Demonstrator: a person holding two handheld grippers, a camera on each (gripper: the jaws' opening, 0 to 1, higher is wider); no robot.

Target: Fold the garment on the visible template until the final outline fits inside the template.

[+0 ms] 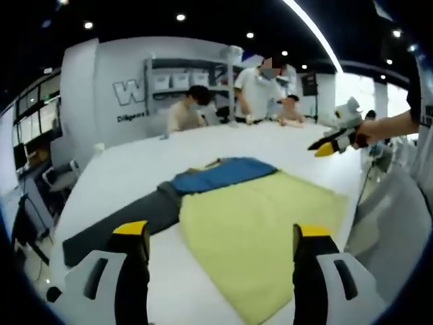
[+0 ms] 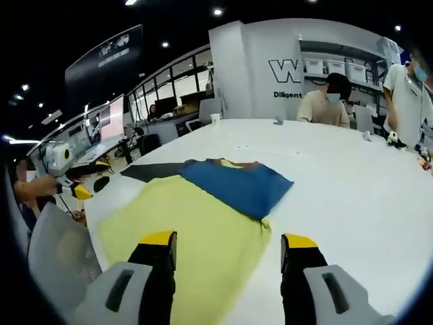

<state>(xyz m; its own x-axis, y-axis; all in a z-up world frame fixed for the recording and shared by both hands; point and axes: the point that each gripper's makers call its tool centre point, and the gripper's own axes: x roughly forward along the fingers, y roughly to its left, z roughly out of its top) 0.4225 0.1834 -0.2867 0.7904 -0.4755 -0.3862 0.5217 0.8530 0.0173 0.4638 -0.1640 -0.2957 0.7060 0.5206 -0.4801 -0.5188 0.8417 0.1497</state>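
Lying flat on the white table [image 1: 135, 169] is one garment [image 1: 260, 227], with one dark grey template [image 1: 128, 220] under it. Two grippers are in play, each with two yellow-tipped black fingers. Three people are at the far edge of the table in the left gripper view: two sit, one stands.

In the left gripper view, the left gripper [image 1: 223, 237] hangs above the table with its fingers spread wide and nothing between them. The garment lies just ahead of the fingertips and between them, its near corner reaching down toward the right finger [image 1: 312, 264]. The template runs out past the left finger [image 1: 132, 261]. The right gripper [image 1: 338, 141] shows at the far right, held in a person's hand above the table and well apart from the cloth; I cannot tell from here how far its jaws stand open.

In the right gripper view, the right gripper [image 2: 229, 242] also has its fingers wide apart, holding nothing, and the garment [image 2: 183, 237] lies ahead and below them, mostly toward the left finger. The left gripper [image 2: 78, 189] shows small at the left edge.

The garment is pale yellow-green with a blue part [image 2: 237, 183] folded across its far end. The template [image 2: 152, 170] peeks out beyond it.
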